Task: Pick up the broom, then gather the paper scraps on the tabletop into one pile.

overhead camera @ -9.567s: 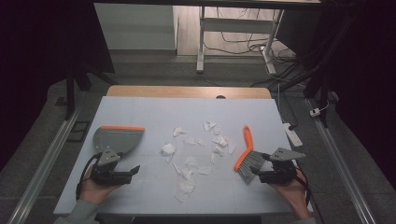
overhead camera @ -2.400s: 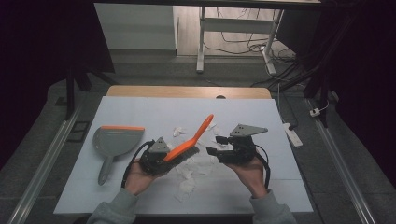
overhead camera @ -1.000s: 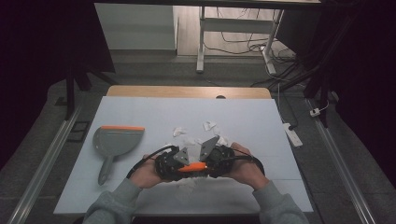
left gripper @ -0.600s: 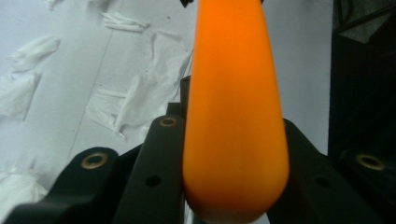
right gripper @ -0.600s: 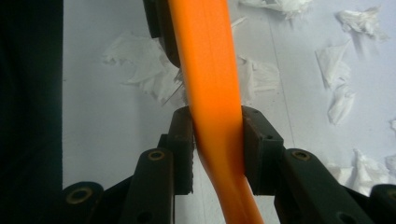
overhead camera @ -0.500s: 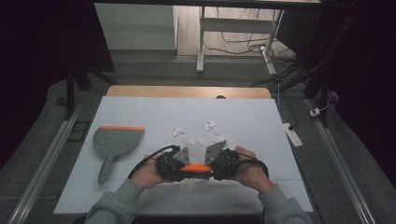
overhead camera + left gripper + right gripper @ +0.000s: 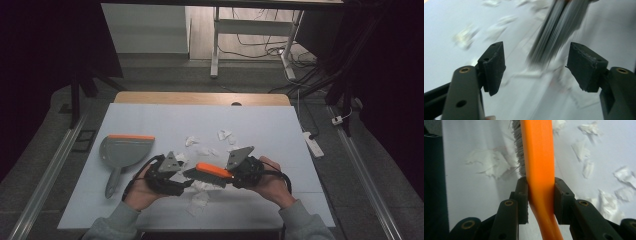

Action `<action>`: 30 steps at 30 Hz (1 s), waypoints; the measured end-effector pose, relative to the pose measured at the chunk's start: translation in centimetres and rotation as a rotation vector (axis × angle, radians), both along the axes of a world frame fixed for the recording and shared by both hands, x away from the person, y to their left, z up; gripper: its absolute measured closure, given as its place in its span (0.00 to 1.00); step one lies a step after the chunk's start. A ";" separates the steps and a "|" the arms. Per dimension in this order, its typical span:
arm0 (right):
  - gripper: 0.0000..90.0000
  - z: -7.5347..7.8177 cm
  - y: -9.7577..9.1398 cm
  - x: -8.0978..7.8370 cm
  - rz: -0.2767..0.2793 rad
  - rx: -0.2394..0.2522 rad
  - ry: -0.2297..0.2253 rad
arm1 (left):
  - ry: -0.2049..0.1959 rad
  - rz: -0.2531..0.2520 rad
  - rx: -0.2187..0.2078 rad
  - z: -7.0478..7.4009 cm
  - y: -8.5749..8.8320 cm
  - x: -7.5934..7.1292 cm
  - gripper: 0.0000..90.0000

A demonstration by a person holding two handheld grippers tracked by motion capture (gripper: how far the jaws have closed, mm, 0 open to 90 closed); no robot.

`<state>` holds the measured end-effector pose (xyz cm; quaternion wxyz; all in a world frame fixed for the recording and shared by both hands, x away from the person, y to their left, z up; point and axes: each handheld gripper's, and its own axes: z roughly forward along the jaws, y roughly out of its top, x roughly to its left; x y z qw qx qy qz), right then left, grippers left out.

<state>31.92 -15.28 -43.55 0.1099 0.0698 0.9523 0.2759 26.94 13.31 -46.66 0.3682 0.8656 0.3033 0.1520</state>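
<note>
Dark floor and tangled cables surround a pale tabletop that takes up the middle of the high view, with a wooden strip along its upper edge. One brush with an orange back lies low in the centre of that frame, its long axis running nearly left to right, tilted slightly down toward the right, bristles facing the tabletop. The right gripper is clamped on the brush's handle end; in the right gripper view both black jaws press against the orange handle, which runs straight up the frame, grey bristles on its left side. The left gripper sits just left of the brush head; in the left gripper view its jaws stand wide apart, with blurred bristles beyond the gap, nothing between them. One grey dustpan with an orange lip lies at centre left, handle pointing toward the lower edge. White paper scraps are scattered around and under the brush, too many and too overlapped to count exactly. Two grey-sleeved forearms enter from the bottom.
</note>
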 end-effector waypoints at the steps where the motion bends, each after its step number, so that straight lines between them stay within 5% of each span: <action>1: 0.77 0.2 -0.4 0.2 -0.019 0.014 0.005 | 0.001 0.029 -0.001 -0.1 0.7 -0.2 0.33; 5: 0.77 0.5 -0.9 0.6 -0.058 0.046 0.006 | 0.004 0.121 -0.003 -0.6 3.5 -0.8 0.32; 16: 0.78 1.8 -2.2 3.2 -0.211 0.037 0.016 | 0.008 0.225 -0.024 -2.4 8.9 -3.1 0.32; 30: 0.78 3.1 -2.4 9.5 -0.347 -0.030 0.004 | 0.035 0.256 -0.059 -3.5 10.4 -3.2 0.32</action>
